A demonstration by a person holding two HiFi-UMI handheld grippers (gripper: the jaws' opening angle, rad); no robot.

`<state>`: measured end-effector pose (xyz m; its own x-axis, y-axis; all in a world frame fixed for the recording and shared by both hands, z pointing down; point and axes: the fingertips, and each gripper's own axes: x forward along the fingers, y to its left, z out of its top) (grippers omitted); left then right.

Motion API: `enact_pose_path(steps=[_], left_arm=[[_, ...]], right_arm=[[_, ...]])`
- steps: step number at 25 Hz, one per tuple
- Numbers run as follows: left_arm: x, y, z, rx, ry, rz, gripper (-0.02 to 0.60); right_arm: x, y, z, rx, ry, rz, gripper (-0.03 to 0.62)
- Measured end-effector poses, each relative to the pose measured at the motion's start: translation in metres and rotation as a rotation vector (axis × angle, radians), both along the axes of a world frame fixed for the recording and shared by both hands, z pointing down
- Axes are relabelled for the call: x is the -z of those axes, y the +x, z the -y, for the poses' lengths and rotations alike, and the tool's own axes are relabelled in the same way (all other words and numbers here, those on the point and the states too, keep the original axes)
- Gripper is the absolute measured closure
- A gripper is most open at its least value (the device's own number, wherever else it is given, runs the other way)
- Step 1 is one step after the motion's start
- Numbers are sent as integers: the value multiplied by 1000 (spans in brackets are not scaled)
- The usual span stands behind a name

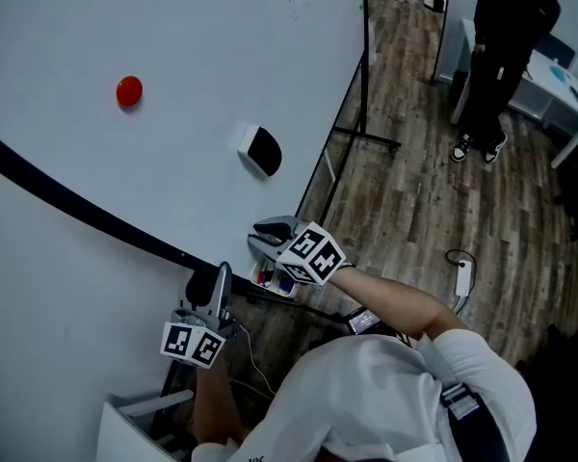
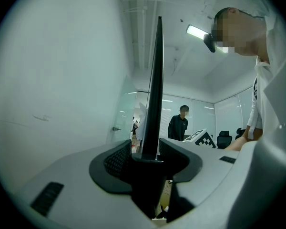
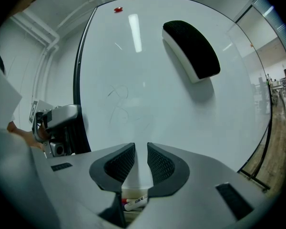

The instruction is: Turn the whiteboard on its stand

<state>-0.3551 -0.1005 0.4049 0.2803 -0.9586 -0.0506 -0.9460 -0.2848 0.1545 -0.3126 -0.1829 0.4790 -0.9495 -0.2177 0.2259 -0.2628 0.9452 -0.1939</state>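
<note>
**Turning the whiteboard [image 1: 173, 27] from its lower edge**
You are clamping the left gripper [image 2: 145, 150] on the board's black frame [image 1: 77, 210], near the lower corner. The right gripper [image 1: 270, 235] is standing nearly closed at the pen tray [image 1: 275, 282], and whether it is pinching the rim cannot be told. The board is sitting tilted on its stand [image 1: 366, 139]. You are probably best swinging slowly with the grip square on the frame.

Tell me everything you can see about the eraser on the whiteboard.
The eraser is a small oblong block with rounded ends. It has a black pad, seemingly felt, on a white body that looks like plastic. It lies flat against the white face of the whiteboard, probably held by a magnet, and sits at a slant. In the head view it is right of the red magnet and well apart from it. Nothing but the board touches it.
</note>
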Motion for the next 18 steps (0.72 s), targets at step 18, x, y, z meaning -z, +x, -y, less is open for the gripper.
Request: enact_pose_path(steps=[18], left_arm=[[23, 23, -26, -14, -23, 3, 394]], right_arm=[[21, 17, -26, 19, -32, 34, 514]])
